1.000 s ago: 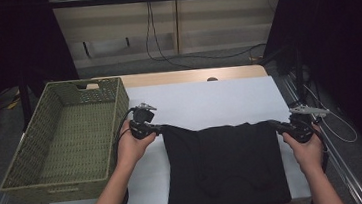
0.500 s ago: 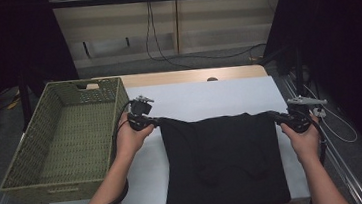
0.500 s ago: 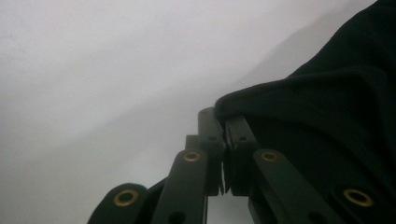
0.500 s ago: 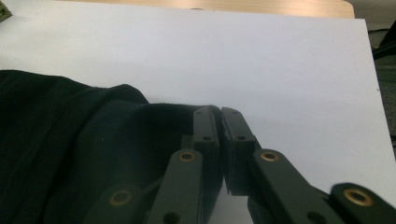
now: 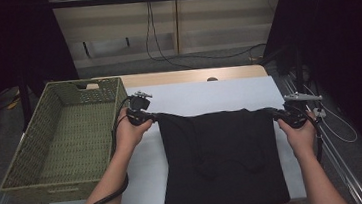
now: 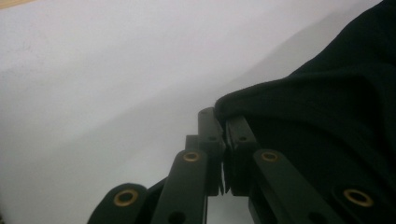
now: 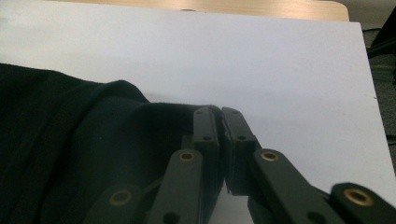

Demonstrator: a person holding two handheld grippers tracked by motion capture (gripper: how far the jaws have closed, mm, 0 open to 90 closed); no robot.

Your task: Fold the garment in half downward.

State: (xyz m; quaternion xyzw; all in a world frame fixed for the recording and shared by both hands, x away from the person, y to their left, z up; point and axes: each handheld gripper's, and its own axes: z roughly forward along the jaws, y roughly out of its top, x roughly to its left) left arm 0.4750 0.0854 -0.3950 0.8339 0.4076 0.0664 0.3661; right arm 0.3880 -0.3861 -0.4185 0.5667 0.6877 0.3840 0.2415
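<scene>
A black garment lies spread on the white table, its near end hanging over the front edge. My left gripper is shut on the garment's far left corner, the cloth pinched between the closed jaws. At the far right corner, my right gripper is shut on the black garment too, with its jaws pressed together. The top edge is stretched taut between the two grippers.
A green woven basket, with nothing in it, stands at the left of the table. Bare white table surface extends beyond the garment to a wooden strip. Cables hang at the table's right side.
Both hands have moved away from the person across the table, carrying the garment's top edge farther onto the white surface.
</scene>
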